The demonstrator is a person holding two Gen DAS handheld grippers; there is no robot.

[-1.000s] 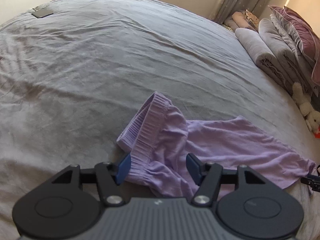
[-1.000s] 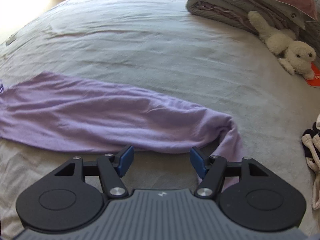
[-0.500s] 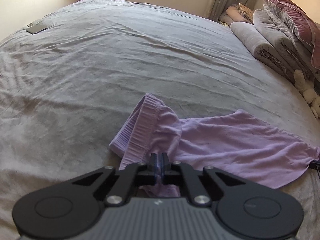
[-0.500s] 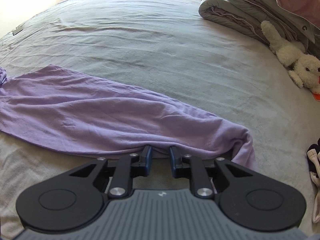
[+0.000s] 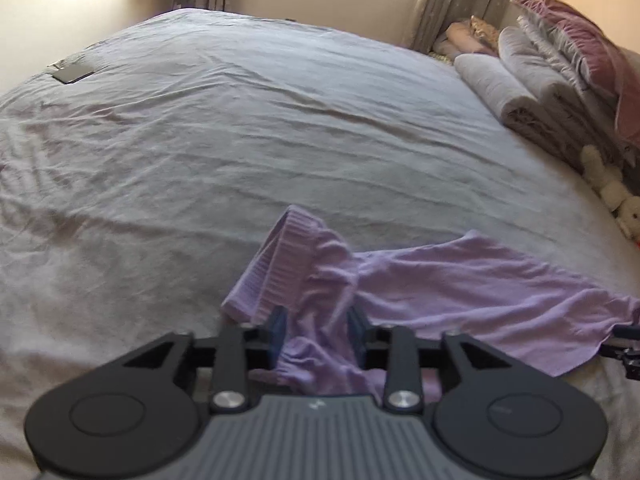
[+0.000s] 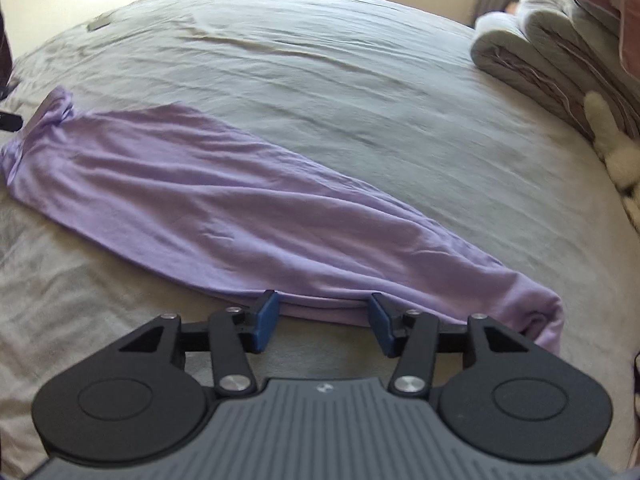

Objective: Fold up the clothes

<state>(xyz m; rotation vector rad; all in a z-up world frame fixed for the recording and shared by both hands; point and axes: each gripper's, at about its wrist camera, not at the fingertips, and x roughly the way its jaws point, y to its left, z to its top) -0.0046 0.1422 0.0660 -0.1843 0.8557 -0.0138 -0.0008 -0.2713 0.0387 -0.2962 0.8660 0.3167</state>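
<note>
Plush toy [image 6: 616,148] cut off, blurred

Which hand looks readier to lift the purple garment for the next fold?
Probably left. The left gripper has its fingers apart with bunched purple garment cloth between them, by the waistband. The right gripper is open at the garment's edge, with little between its fingers.
</note>
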